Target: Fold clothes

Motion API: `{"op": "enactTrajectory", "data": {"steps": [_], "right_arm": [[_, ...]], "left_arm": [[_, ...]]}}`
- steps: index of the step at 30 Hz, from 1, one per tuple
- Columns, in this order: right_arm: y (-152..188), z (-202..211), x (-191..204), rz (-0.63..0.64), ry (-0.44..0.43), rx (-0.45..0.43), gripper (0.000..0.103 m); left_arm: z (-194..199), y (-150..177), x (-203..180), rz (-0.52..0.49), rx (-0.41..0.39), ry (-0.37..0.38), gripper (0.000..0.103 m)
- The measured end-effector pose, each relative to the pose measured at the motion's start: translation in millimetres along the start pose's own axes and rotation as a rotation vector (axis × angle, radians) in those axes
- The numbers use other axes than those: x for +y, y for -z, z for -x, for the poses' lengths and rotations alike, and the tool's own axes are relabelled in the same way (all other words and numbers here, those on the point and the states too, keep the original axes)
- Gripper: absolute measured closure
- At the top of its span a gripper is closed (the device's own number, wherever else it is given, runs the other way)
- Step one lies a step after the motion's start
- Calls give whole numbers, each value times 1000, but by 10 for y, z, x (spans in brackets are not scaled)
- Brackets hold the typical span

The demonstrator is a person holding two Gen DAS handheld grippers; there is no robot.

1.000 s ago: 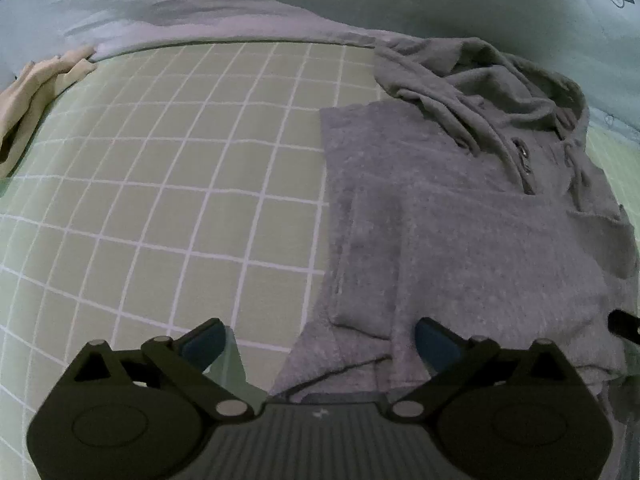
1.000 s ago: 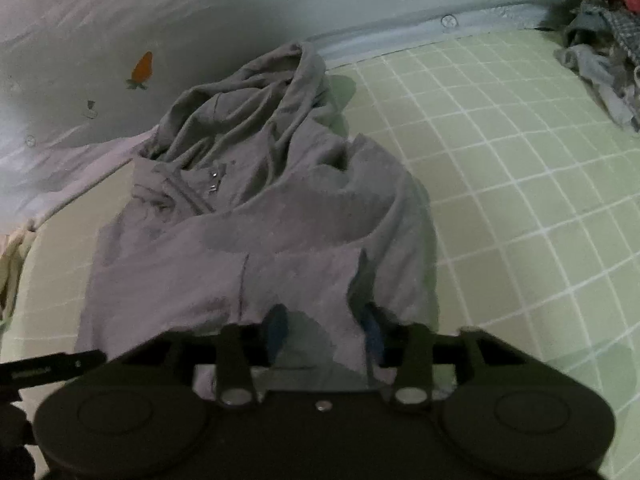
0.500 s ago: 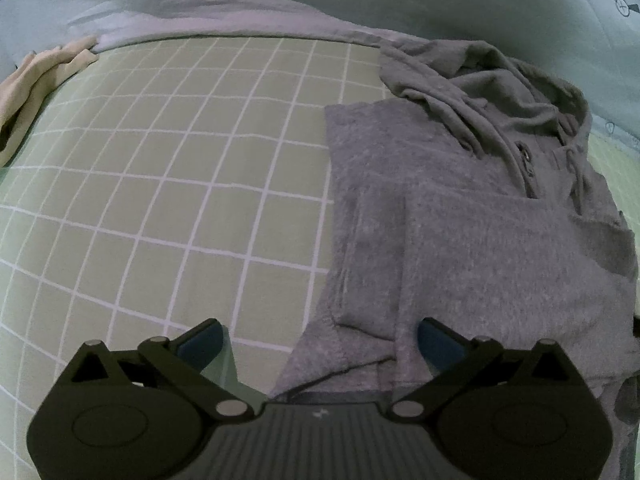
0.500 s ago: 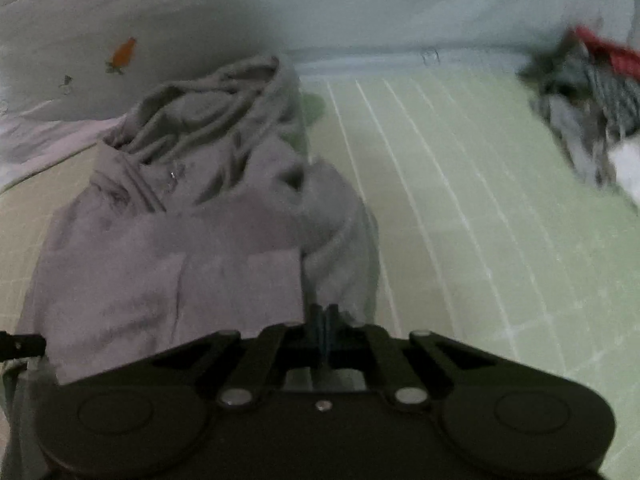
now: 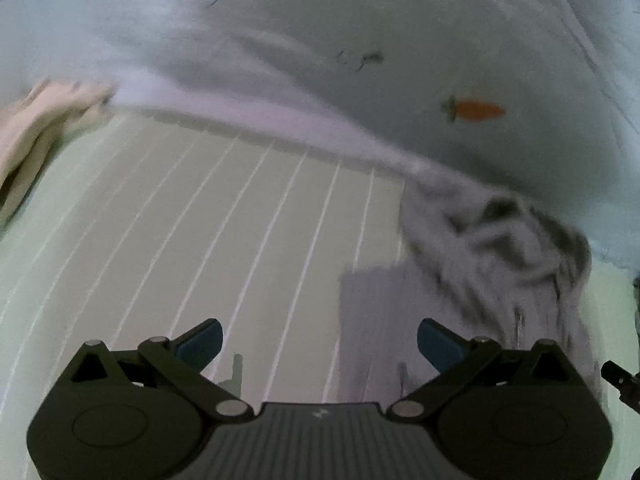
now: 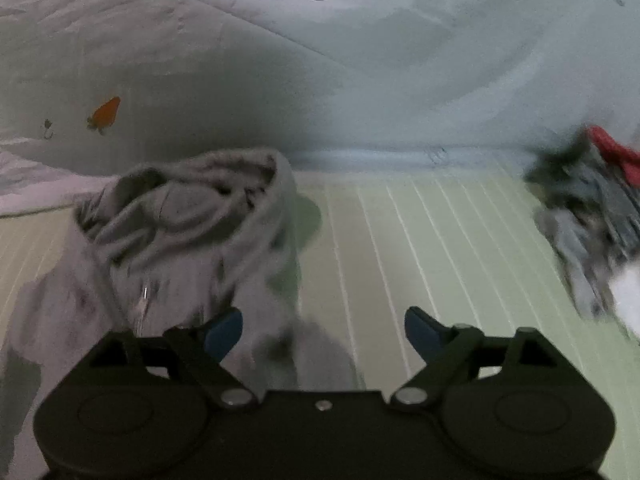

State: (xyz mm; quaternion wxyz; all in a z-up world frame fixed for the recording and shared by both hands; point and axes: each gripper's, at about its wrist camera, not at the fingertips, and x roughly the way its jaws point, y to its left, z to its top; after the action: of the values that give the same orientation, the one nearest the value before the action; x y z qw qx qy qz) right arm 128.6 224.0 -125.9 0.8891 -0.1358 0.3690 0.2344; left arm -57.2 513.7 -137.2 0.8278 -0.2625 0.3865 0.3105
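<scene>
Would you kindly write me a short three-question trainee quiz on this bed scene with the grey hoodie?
1. True or false: the right claw is clamped on the grey cotton hoodie.
2. Which printed motif shows on the pale blue quilt? A) strawberry B) orange carrot C) sailing boat
3. Fill in: the hoodie lies on a green sheet with a white ____ pattern.

Key: 1 false, its jaws are opening and the pads press on nothing; 2 B; 3 grid.
</scene>
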Motion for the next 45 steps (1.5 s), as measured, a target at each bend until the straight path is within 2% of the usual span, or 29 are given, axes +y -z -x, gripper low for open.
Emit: {"op": "enactTrajectory", "data": {"steps": [2, 5, 11, 14, 17, 21, 23, 27, 29, 31, 38, 42, 45], "right_arm": [[-215, -190, 29, 12, -32, -13, 7], [-475, -457, 83, 34, -35, -39, 5], [-827, -1034, 165, 47, -20, -25, 5], [-924, -1249, 181, 69, 42, -20, 5], [-965, -1436, 138, 84, 120, 22, 5], [-961, -1436, 1, 82, 139, 42, 6], [-963, -1321, -77, 52, 150, 15, 6], [-959, -940, -170, 28, 155, -72, 6], [-947, -736, -190, 26, 155, -120, 6], [-908, -525, -203, 12, 154, -156, 6], [-654, 146, -272, -23, 133, -240, 6], [-391, 451, -353, -39, 100, -266, 5], [-148, 610, -353, -28, 88, -261, 5]], "left_arm": [[-170, -208, -133, -44, -25, -2, 1], [-439, -493, -277, -54, -42, 16, 1], [-995, -824, -487, -48, -8, 50, 0], [-1243, -893, -583, -118, 24, -5, 0], [-1449, -892, -738, -271, 61, -72, 0], [-1446, -911, -874, -388, -2, -162, 0], [-1388, -934, -909, -414, -55, -252, 0], [-1152, -936, -957, -431, -123, -280, 0], [-975, -902, -996, -452, -178, -311, 0], [-736, -876, -1012, -432, -236, -328, 0], [262, -580, -879, -324, -383, -304, 0], [614, -283, -696, -276, -403, -268, 0], [776, -28, -597, -275, -389, -275, 0]]}}
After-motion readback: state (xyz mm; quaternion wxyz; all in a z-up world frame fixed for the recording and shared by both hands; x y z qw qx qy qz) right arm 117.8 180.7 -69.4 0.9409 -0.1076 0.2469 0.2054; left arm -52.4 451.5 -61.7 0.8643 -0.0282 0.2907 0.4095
